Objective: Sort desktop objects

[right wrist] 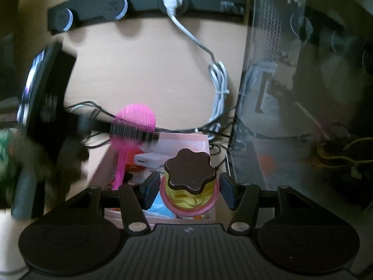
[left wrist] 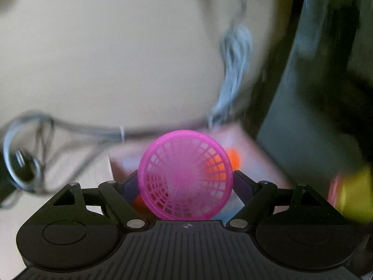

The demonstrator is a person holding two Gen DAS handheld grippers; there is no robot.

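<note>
Two hand-held grippers over a pink box (right wrist: 186,140) on a desk (right wrist: 144,70), each carrying a toy. Risk, as judged here: the pink basket (left wrist: 185,175) is round and thin-walled and is caught only by its rim, so it could pivot or slip between the pads and drop outside the box, among the cables (left wrist: 70,128) beside it; both grippers are close together over the same box, so a collision could knock either toy loose. The left gripper (left wrist: 185,182) stands fairly wide, its pads appearing to bear on opposite sides of the basket rim, the basket tilted with its open mouth towards the camera. The right gripper (right wrist: 189,190) is about half open around a yellow pudding toy (right wrist: 190,179) with a brown top; a narrow gap shows at each pad, so a firm hold cannot be confirmed. A white block (right wrist: 151,159) and an orange ball (left wrist: 233,158) already lie in the box.
</note>
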